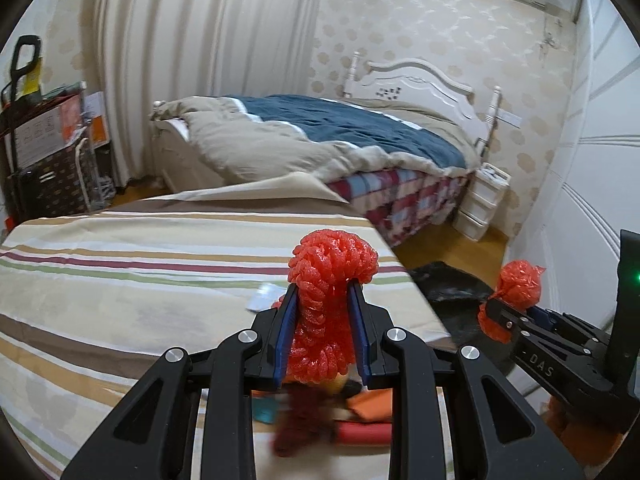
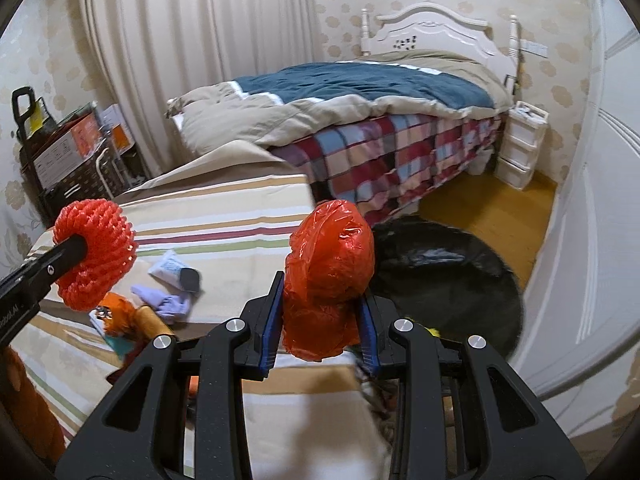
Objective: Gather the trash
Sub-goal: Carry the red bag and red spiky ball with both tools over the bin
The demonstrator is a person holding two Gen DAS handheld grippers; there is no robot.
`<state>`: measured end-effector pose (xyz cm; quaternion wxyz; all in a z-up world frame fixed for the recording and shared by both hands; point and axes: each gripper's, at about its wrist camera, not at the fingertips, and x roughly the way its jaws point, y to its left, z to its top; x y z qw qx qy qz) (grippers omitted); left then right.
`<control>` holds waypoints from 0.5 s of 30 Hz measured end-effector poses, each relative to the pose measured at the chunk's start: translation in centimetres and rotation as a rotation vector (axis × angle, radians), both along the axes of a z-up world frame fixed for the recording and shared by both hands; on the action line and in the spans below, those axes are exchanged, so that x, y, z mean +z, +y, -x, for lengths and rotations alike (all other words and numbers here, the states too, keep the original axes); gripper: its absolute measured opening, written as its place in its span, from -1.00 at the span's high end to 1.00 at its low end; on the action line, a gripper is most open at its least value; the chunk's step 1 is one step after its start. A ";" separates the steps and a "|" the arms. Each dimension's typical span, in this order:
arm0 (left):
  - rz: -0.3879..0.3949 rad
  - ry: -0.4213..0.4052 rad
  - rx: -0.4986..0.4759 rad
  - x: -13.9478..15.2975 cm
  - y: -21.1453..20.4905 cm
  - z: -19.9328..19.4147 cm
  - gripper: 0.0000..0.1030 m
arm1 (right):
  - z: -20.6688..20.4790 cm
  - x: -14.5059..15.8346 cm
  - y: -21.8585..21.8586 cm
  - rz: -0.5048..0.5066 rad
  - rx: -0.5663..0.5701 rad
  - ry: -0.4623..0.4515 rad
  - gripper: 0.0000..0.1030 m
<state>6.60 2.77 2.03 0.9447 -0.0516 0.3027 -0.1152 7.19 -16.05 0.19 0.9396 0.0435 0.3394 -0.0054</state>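
Observation:
My left gripper (image 1: pixel 323 294) is shut on a red foam net sleeve (image 1: pixel 334 264), which bulges above the blue pads. It shows again in the right wrist view, where the left gripper (image 2: pixel 74 248) holds the foam net (image 2: pixel 98 254) over the striped table cloth (image 2: pixel 224 220). My right gripper (image 2: pixel 322 292) is shut on a crumpled red plastic bag (image 2: pixel 330 256); the left wrist view shows that right gripper (image 1: pixel 506 312) and its bag (image 1: pixel 520 280) to the right. A black trash bag (image 2: pixel 448 276) lies open on the floor beside the table.
More litter lies on the cloth: a white packet (image 2: pixel 168 266), a purple rag (image 2: pixel 164 300) and orange scraps (image 2: pixel 116 308). A bed (image 2: pixel 360 100) stands behind, white drawers (image 2: pixel 520 144) beside it, a white wardrobe door (image 2: pixel 592 200) at right, and a loaded cart (image 2: pixel 68 152) at left.

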 end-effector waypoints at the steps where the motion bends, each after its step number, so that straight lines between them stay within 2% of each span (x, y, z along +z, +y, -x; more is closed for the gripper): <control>1: 0.003 0.003 -0.014 0.0 -0.8 0.0 0.48 | 0.2 0.0 -0.7 0.003 -0.013 -0.003 0.38; 15: -0.028 0.007 -0.132 -1.1 -9.3 -1.3 0.48 | 0.1 -1.0 -6.9 0.019 -0.108 0.006 0.38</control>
